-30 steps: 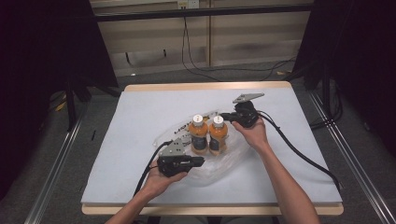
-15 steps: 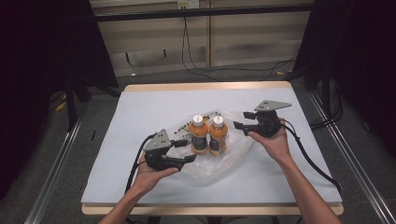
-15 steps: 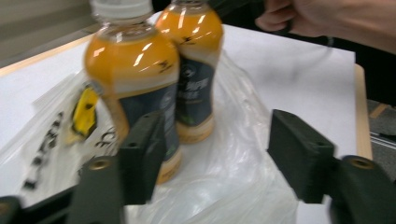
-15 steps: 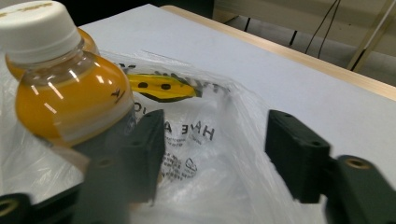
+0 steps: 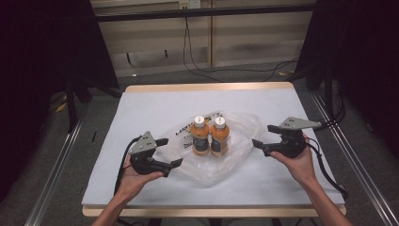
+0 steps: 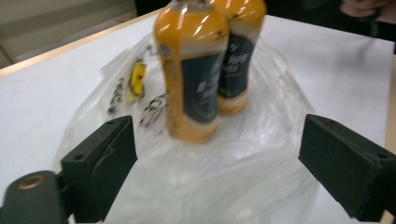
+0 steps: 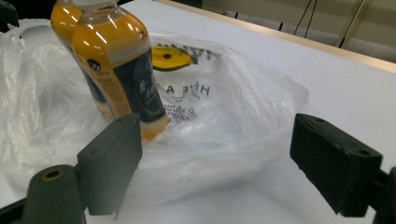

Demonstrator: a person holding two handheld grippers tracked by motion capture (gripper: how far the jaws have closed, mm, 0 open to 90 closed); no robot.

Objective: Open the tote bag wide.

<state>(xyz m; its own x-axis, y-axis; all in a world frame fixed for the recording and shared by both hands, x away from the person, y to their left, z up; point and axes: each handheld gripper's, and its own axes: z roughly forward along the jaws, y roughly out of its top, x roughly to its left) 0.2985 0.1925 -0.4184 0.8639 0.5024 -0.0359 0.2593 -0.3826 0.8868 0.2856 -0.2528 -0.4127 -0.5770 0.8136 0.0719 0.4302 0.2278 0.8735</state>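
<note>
Both hands have pulled back — a second ago the right gripper [image 5: 261, 136] was up at the caps of the two orange bottles [image 5: 210, 135] and the left gripper [image 5: 170, 151] sat low against the bag's near edge; now each hangs off to its own side, clear of everything. Jaws wide apart on both, nothing between them. To me that looks like a finished placement: the bottles stand upright, touching shoulder to shoulder, in the middle of the clear plastic bag [image 5: 235, 153], which lies flattened and open on the white table [image 5: 155, 106]. What's likely next is gathering the bag's edges — the grippers sit just outside its left and right borders. The bag is thin, crinkled film with dark printed lettering and a yellow mark, glossy where light catches the folds; it'll slip and bunch easily. The bottles are smooth, rounded, white-capped, dark labels round their waists, liquid bright orange
</note>
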